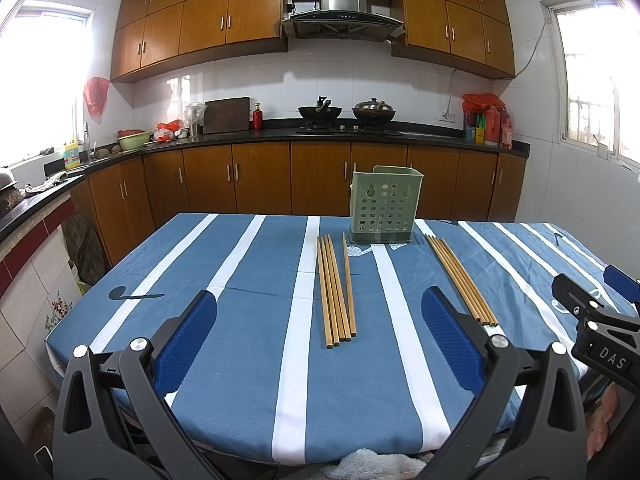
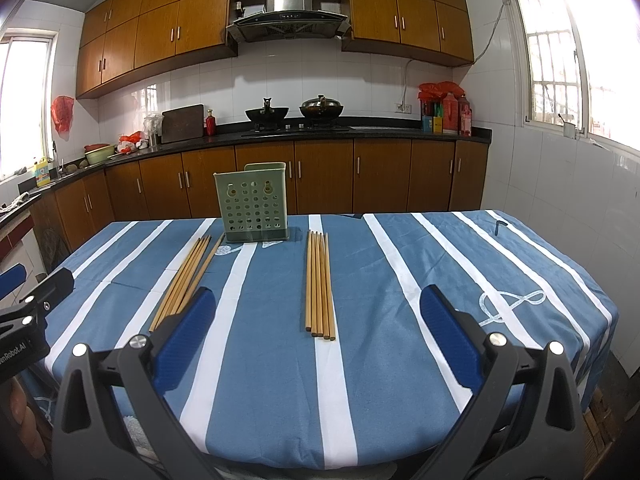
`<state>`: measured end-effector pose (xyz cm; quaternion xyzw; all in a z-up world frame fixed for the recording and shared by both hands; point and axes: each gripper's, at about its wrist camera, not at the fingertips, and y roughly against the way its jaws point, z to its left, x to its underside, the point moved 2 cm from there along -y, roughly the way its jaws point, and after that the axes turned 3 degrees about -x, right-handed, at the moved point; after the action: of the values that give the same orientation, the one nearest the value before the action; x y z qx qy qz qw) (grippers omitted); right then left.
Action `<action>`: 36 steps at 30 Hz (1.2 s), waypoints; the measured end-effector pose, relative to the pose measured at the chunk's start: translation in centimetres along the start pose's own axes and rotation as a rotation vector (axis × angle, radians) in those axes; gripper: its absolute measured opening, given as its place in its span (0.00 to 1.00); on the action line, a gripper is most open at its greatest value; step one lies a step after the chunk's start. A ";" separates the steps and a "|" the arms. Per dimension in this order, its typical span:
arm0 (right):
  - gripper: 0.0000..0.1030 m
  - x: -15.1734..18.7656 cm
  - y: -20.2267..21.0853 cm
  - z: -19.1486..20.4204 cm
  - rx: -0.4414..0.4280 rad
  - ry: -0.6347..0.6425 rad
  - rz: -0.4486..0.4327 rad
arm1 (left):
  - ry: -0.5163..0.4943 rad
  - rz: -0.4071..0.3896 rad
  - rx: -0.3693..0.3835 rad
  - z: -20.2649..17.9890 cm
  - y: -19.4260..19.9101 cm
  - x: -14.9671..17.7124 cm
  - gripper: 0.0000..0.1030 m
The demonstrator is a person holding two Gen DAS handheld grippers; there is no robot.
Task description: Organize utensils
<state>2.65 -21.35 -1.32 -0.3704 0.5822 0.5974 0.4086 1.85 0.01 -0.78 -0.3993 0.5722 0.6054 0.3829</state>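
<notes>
A kitchen with brown wooden cabinets lies behind a surface draped in blue cloth with white stripes. At its far side stands a pale green perforated plastic utensil holder, upright and apparently empty. Just before it lie two bundles of thin wooden chopsticks, the left bundle and the right bundle, each roughly lined up toward a claw, probably for an easy pick. The left claw hangs spread wide, holding nothing; the right claw is likewise agape and empty. Nothing looks sorted yet.
</notes>
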 end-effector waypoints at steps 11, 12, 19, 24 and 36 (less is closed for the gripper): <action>0.96 0.0 0.0 0.0 -0.001 -0.001 0.000 | 0.000 0.001 0.000 0.0 0.0 0.0 0.98; 0.96 0.0 0.0 0.0 -0.001 -0.001 0.000 | -0.001 0.001 0.000 0.0 0.0 0.0 0.98; 0.96 -0.1 0.1 0.0 -0.001 -0.002 -0.001 | -0.002 0.001 0.001 0.0 0.0 0.0 0.98; 0.96 -0.2 0.1 0.0 -0.001 -0.002 0.000 | -0.002 0.001 0.000 0.0 0.0 0.0 0.98; 0.96 0.0 -0.1 0.2 0.000 0.000 0.007 | -0.003 0.006 -0.003 0.1 0.0 0.0 0.98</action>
<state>2.77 -21.16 -1.35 -0.3684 0.5834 0.5990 0.4064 1.86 0.07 -0.83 -0.3975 0.5719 0.6079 0.3813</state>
